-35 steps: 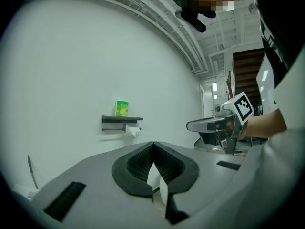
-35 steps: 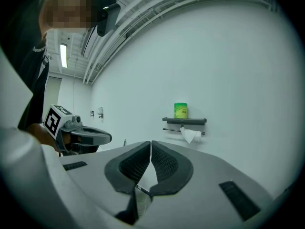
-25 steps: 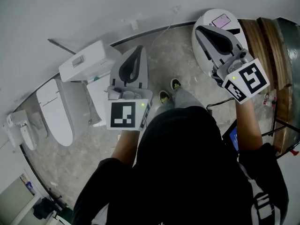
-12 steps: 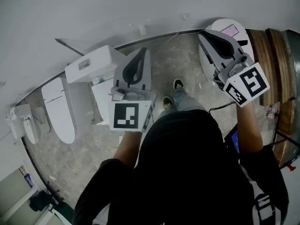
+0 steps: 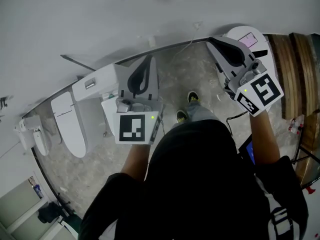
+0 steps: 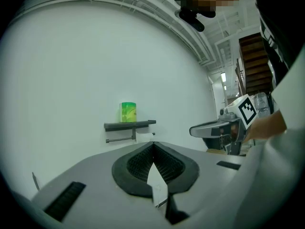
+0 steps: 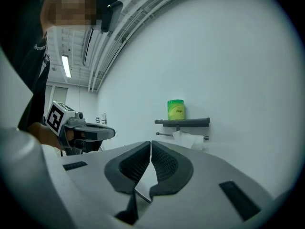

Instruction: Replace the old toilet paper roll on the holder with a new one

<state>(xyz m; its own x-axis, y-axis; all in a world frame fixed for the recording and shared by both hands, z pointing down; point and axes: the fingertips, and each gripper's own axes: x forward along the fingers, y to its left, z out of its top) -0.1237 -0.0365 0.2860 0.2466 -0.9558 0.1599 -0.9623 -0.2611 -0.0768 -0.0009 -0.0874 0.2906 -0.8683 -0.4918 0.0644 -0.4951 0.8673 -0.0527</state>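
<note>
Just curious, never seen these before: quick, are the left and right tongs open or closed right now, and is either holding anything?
Left tongs: closed, holding nothing.
Right tongs: closed, holding nothing.

New roll [image 7: 176,109]: green-wrapped, upright atop holder [image 7: 183,122], ahead of and above right hand-held gripper [image 7: 150,144]; old roll [image 7: 189,139]: white, hung beneath, sheet trailing.
</note>
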